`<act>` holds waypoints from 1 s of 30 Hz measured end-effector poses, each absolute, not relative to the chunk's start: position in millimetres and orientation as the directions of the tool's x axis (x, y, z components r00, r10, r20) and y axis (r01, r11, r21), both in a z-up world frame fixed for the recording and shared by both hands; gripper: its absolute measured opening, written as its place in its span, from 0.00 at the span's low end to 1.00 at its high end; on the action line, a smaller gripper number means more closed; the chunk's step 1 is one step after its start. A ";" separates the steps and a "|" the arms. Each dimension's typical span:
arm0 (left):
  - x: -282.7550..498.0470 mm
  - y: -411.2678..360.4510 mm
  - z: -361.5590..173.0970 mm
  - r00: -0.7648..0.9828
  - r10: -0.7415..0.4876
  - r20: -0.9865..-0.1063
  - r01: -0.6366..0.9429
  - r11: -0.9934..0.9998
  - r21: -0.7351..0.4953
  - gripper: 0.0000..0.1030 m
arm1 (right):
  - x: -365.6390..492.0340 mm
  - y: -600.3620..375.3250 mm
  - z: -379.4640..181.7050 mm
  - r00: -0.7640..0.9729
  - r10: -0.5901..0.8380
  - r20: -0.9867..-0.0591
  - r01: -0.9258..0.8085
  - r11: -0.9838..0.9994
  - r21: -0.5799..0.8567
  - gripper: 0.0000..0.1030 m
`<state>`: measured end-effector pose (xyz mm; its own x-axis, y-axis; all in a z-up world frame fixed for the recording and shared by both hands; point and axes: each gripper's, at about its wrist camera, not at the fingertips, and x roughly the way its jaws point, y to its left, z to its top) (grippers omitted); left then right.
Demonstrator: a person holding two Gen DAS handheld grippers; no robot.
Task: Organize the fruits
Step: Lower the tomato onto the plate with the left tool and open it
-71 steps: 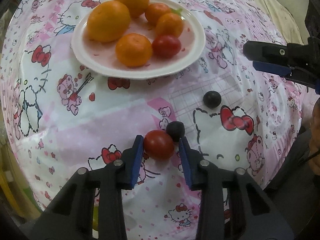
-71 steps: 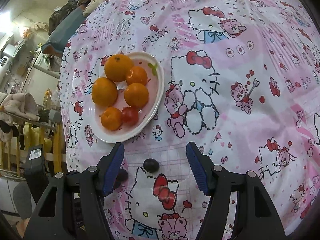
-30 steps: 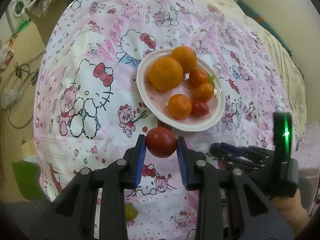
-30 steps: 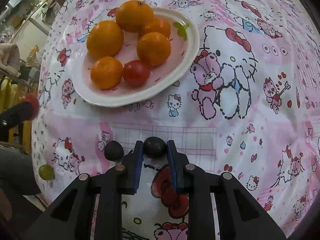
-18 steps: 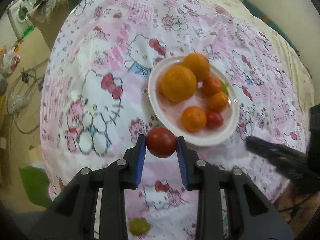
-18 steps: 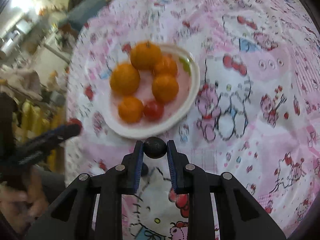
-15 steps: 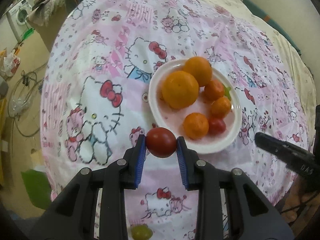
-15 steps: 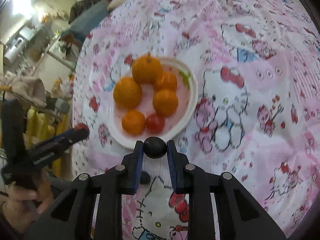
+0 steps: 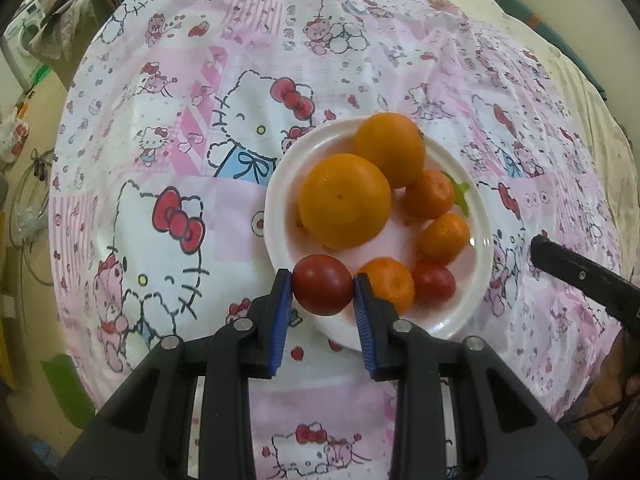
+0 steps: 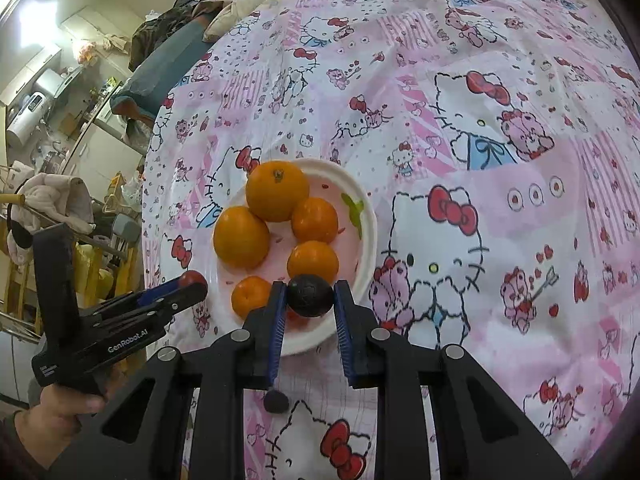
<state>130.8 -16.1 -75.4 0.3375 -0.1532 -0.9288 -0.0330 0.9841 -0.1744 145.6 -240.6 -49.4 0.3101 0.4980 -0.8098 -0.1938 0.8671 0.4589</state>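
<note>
A white plate on the pink cartoon-print cloth holds several oranges and a small red tomato. My left gripper is shut on a red tomato and hovers over the plate's near rim. My right gripper is shut on a dark round plum above the plate's near edge. From the right wrist view the left gripper shows at the plate's left side, its tomato peeking out. The right gripper's black arm enters the left wrist view from the right.
Another dark plum lies on the cloth just below the plate. A hand grips the left tool. Cluttered furniture and hanging clothes stand beyond the table's left edge. The cloth's far right half carries nothing but print.
Both grippers have carried their fruit in over the plate, which now looks larger and nearer. The tomato moved from off the rim to above it; the plum rose off the cloth.
</note>
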 end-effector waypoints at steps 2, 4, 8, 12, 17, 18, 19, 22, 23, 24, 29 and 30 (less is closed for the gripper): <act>133.7 -17.3 -78.4 0.334 -0.160 -0.929 -0.022 0.984 -0.178 0.26 | 151.8 -240.5 -50.9 0.309 0.496 -0.812 -0.195 0.868 0.456 0.24; 135.5 -19.6 -80.2 0.337 -0.163 -0.927 -0.007 0.984 -0.176 0.26 | 158.0 -240.9 -54.0 0.306 0.492 -0.815 -0.191 0.870 0.454 0.24; 139.0 -20.4 -85.1 0.331 -0.157 -0.930 -0.001 0.986 -0.166 0.26 | 172.2 -239.5 -63.1 0.290 0.490 -0.822 -0.184 0.871 0.455 0.24; 140.3 -19.4 -89.7 0.315 -0.171 -0.933 -0.013 0.983 -0.184 0.26 | 184.2 -234.2 -72.4 0.271 0.492 -0.827 -0.185 0.870 0.457 0.25; 139.8 -22.9 -91.8 0.310 -0.173 -0.935 -0.003 0.983 -0.183 0.27 | 192.8 -231.4 -83.4 0.253 0.495 -0.831 -0.173 0.869 0.464 0.25; 139.9 -23.6 -92.2 0.310 -0.172 -0.935 -0.005 0.983 -0.182 0.27 | 193.5 -231.5 -85.1 0.249 0.497 -0.831 -0.167 0.867 0.469 0.25; 140.0 -23.8 -92.5 0.310 -0.169 -0.935 -0.005 0.984 -0.179 0.27 | 193.3 -232.0 -86.1 0.247 0.499 -0.831 -0.164 0.866 0.472 0.25; 141.0 -23.9 -94.1 0.302 -0.174 -0.937 -0.013 0.982 -0.186 0.27 | 194.3 -232.1 -88.6 0.241 0.499 -0.833 -0.158 0.867 0.473 0.25; 141.3 -23.8 -94.5 0.299 -0.180 -0.937 -0.017 0.981 -0.194 0.27 | 194.3 -232.1 -89.5 0.240 0.496 -0.834 -0.157 0.868 0.471 0.25; 142.3 -24.4 -94.9 0.298 -0.183 -0.937 -0.017 0.980 -0.197 0.27 | 194.4 -232.3 -90.5 0.238 0.495 -0.835 -0.155 0.869 0.471 0.26; 143.3 -24.5 -95.6 0.296 -0.188 -0.936 -0.027 0.978 -0.205 0.27 | 195.1 -234.0 -92.9 0.237 0.494 -0.837 -0.143 0.870 0.472 0.26; 143.4 -24.3 -95.4 0.296 -0.190 -0.936 -0.028 0.978 -0.208 0.27 | 195.1 -234.2 -92.9 0.237 0.494 -0.836 -0.143 0.869 0.473 0.26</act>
